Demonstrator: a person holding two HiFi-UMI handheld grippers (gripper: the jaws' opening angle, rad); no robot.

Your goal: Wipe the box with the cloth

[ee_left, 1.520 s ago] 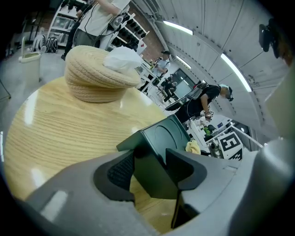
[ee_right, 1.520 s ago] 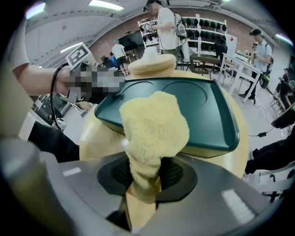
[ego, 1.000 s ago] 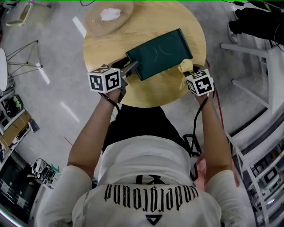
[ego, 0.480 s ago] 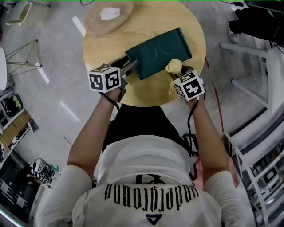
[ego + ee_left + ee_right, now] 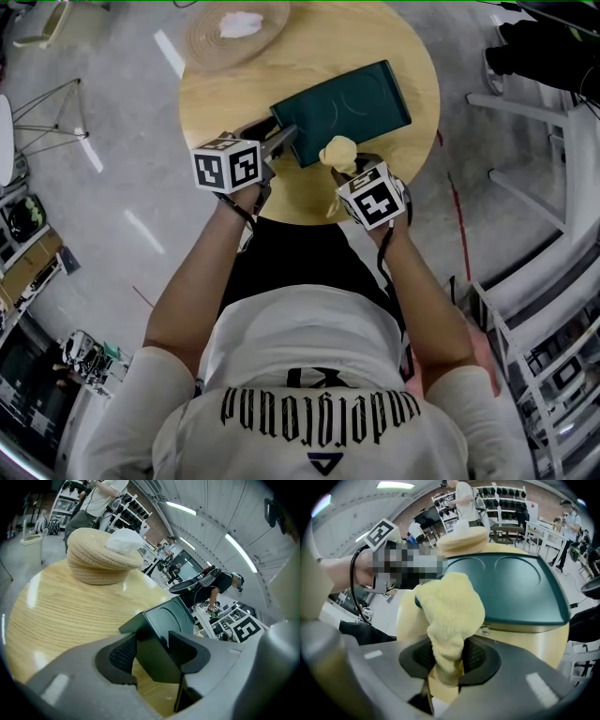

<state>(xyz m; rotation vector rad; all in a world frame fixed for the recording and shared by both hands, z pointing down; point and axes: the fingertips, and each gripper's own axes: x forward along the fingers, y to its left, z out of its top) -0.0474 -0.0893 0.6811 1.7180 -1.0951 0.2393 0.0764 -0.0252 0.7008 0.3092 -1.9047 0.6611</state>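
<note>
"What's nearest, low in the right gripper view?"

"The right gripper (image 5: 447, 656), clamped on the yellow cloth (image 5: 450, 606). The cloth's tail vanishes between the jaws."

"And the box?"

"The dark green box (image 5: 349, 98) lies mid-frame on the round wooden table (image 5: 300, 192). The cloth covers part of its near edge. The left gripper (image 5: 152, 651) pinches its left corner, hiding it."

"Beyond?"

"A woven basket (image 5: 202, 47) at upper left is cut off by the frame's top. The white thing (image 5: 239, 23) inside is unclear."

I look down on a round wooden table (image 5: 220, 98) at the top of the frame. A dark green box (image 5: 342, 105) rests near its middle. A woven straw basket (image 5: 202, 42) sits at its upper-left edge.
</note>
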